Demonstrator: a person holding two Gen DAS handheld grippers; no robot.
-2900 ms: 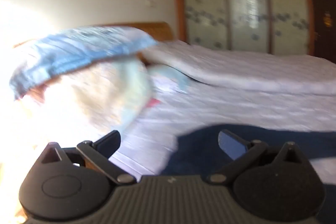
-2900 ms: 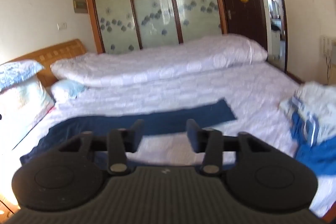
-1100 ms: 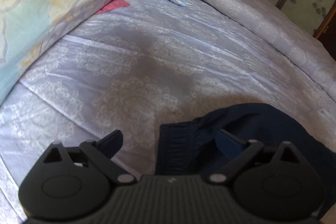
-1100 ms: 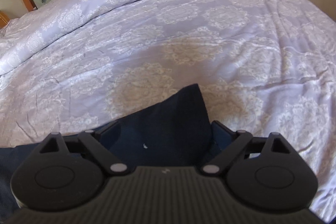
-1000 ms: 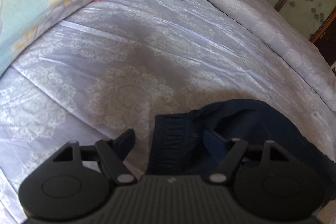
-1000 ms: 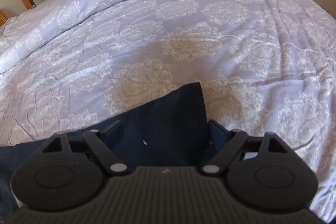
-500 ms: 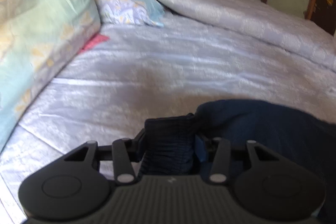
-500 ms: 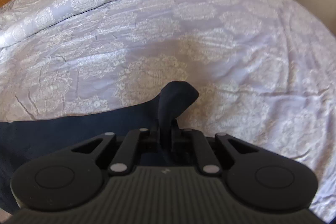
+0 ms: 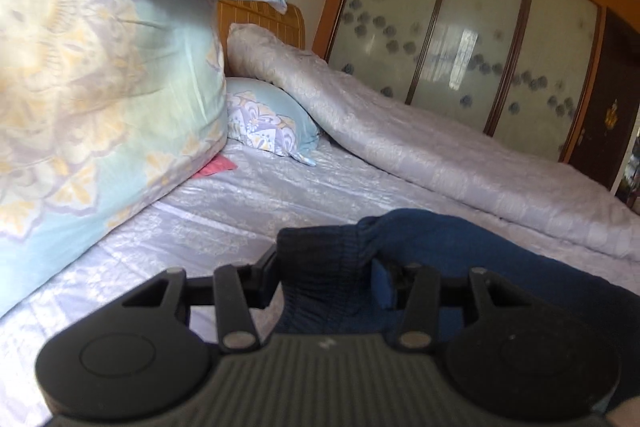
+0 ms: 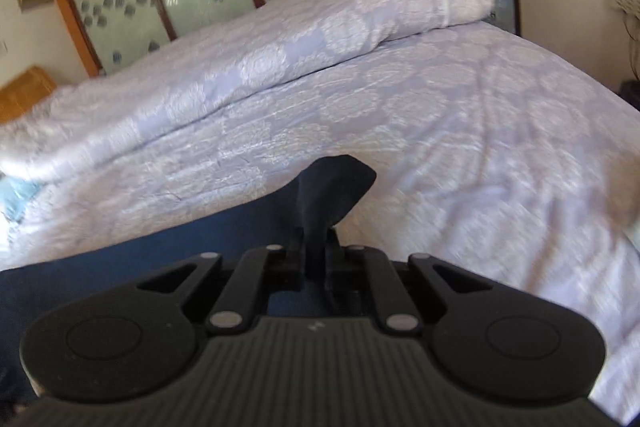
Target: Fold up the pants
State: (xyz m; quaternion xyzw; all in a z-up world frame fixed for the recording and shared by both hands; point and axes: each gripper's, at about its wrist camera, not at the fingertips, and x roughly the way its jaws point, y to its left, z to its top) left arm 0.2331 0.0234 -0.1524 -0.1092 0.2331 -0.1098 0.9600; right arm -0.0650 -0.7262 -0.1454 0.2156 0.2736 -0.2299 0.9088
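The dark navy pants (image 9: pixel 460 251) lie along the near side of the bed. My left gripper (image 9: pixel 326 277) is shut on the ribbed waistband end (image 9: pixel 324 267) and holds it lifted off the sheet. In the right wrist view the pants (image 10: pixel 160 259) run off to the left. My right gripper (image 10: pixel 314 255) is shut on the leg cuff end (image 10: pixel 334 187), which sticks up pinched between the fingers, raised above the bed.
The bed has a lilac patterned sheet (image 10: pixel 460 131). A rolled duvet (image 9: pixel 440 163) lies along the far side and shows in the right wrist view (image 10: pixel 280 47). Large stacked pillows (image 9: pixel 100 87) and a small pillow (image 9: pixel 272 127) are at the left. A wardrobe (image 9: pixel 480 47) stands behind.
Both grippers came down onto the pants' ends, shut on them and have lifted them; the views have tilted up from the sheet towards the room.
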